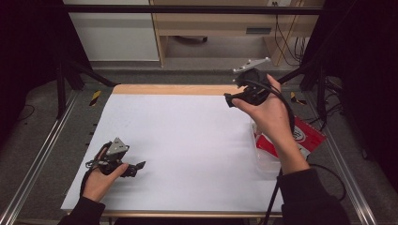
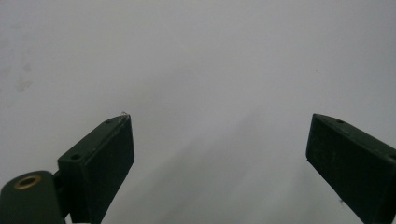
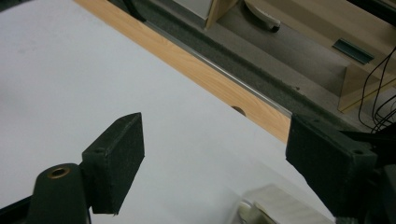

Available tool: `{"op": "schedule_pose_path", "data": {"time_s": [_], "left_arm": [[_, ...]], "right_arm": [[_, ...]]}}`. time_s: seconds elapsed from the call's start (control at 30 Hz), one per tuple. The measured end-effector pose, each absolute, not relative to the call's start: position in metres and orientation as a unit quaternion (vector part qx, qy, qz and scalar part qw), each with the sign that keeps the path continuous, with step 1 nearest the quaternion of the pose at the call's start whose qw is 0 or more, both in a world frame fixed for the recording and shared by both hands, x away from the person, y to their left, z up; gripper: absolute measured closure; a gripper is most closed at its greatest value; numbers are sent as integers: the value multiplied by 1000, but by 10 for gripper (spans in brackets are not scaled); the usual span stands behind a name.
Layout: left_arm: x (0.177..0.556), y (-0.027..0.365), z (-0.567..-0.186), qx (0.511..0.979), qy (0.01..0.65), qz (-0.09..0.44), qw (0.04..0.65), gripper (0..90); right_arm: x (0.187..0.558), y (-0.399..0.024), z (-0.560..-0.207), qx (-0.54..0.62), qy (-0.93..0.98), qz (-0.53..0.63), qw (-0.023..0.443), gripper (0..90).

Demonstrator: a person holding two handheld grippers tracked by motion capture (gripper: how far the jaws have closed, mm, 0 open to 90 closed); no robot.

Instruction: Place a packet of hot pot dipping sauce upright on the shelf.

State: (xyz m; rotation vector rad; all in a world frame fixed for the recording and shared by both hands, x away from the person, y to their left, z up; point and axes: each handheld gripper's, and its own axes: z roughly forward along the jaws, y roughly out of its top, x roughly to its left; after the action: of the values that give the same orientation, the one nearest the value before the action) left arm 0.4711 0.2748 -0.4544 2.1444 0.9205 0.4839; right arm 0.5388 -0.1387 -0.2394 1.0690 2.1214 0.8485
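My left gripper (image 1: 136, 169) rests low over the near left part of the white sheet (image 1: 187, 140), pointing right. In the left gripper view its jaws stand wide apart over bare white surface, so the left gripper (image 2: 219, 154) is open and holds nothing. A hand holds my right gripper (image 1: 232, 91) raised over the far right corner of the sheet, pointing left. In the right gripper view the right gripper (image 3: 215, 154) is open with nothing between its fingers, over the sheet and the table's wooden far edge (image 3: 210, 79).
A red-and-white packet (image 1: 307, 136) and a clear plastic item (image 1: 267, 159) lie at the sheet's right edge, under the right forearm. That clear item (image 3: 275, 205) sits low in the right gripper view. Metal rails (image 1: 37, 159) flank the table; shelving (image 1: 211, 28) stands behind.
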Motion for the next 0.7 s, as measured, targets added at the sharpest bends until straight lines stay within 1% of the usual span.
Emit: {"op": "schedule_pose_path", "data": {"time_s": [0.1,0.3,0.7], "left_arm": [[471,276,-454,835,359,190,371,75],[471,277,-454,834,360,190,372,75],[471,277,-454,833,361,190,373,74]], "right_arm": [[543,-123,-248,407,795,327,310,188],[544,-102,-265,413,784,349,305,172],[532,-88,-300,426,767,373,302,152]]}}
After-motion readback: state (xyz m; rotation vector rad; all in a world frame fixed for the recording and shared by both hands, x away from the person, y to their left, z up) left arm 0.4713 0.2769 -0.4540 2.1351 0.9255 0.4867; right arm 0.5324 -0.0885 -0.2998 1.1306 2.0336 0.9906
